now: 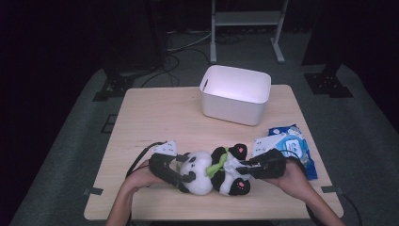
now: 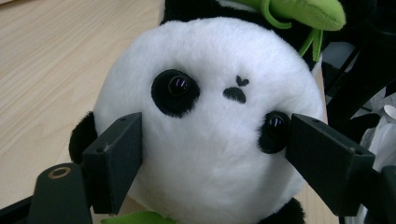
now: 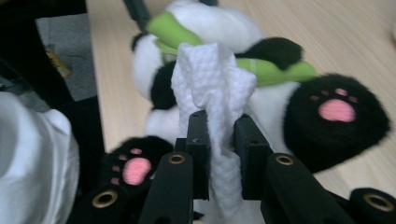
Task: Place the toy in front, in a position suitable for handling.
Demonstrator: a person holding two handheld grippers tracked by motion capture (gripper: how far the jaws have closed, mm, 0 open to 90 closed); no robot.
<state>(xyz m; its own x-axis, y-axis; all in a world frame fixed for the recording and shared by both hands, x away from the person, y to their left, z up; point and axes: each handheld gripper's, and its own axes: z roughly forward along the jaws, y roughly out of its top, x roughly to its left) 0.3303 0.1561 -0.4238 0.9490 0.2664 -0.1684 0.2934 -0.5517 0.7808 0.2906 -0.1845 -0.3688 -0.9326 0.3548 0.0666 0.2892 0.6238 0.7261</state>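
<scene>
presently the right gripper (image 3: pixel 219 135) is clenched on a crumpled white wet wipe (image 3: pixel 212 84), held against the belly of the black-and-white plush panda toy (image 1: pixel 214 172), which lies on the light wooden table (image 1: pixel 160 117). left gripper (image 2: pixel 210 158) grasps the panda's head by both cheeks. judged step: wiping the toy; next calls for steady strokes. blue wipe packet (image 1: pixel 294 143) lies just beside; white plastic bin (image 1: pixel 235 94) stands well apart. nothing obstructs.

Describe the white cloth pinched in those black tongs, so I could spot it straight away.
Start at the wooden table, near its front edge, where a toy panda lies on its back. At the panda's belly the right gripper is shut on a crumpled white wipe. Its dimpled, papery weave sets it apart from the panda's fluffy fur and green leaf.
</scene>
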